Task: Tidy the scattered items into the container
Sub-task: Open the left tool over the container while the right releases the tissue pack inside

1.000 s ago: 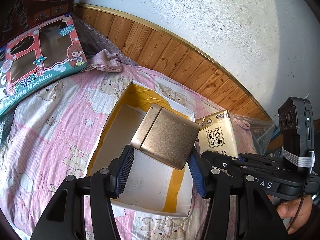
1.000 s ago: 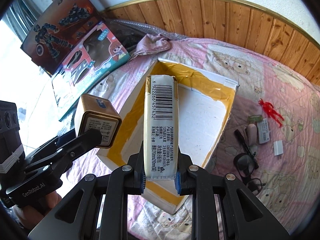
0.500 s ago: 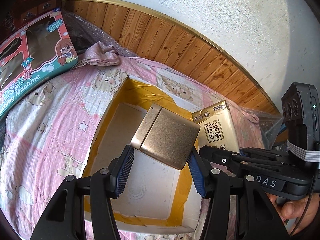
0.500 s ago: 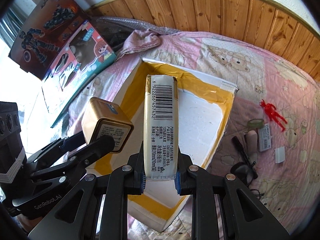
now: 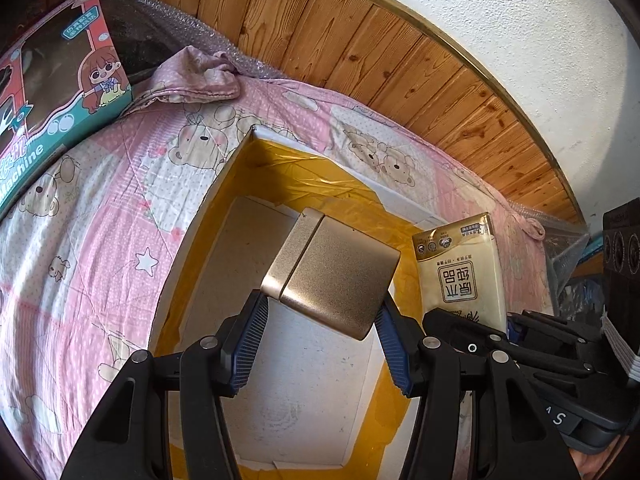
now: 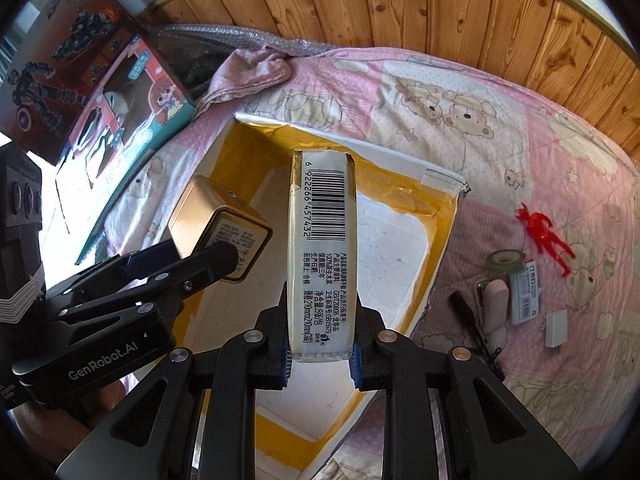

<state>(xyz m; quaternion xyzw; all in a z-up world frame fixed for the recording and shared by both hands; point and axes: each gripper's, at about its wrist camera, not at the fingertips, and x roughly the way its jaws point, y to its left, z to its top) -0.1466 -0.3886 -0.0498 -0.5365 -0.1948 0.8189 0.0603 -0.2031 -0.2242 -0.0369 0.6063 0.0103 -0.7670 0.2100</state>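
My left gripper (image 5: 320, 340) is shut on a gold metal tin (image 5: 332, 276), held in the air over the open white box (image 5: 224, 184) with yellow tape on its inner walls. Its floor is bare. My right gripper (image 6: 320, 360) is shut on a tissue pack (image 6: 322, 248), barcode side up, also above the box (image 6: 440, 240). In the left wrist view the tissue pack (image 5: 460, 272) stands to the right of the tin. The right wrist view shows the tin (image 6: 216, 224) at left.
Box rests on a pink bear-print quilt (image 5: 100, 208). Right of it lie a red figure (image 6: 544, 236), tape roll (image 6: 504, 262), white charger (image 6: 557, 328), a marker (image 6: 468, 316) and small packets. Toy boxes (image 6: 132, 92) lean at the left; wood panelling (image 5: 380, 52) behind.
Both grippers have moved forward over the box with their loads, and the box floor now fills more of each view. Both grips are unchanged.
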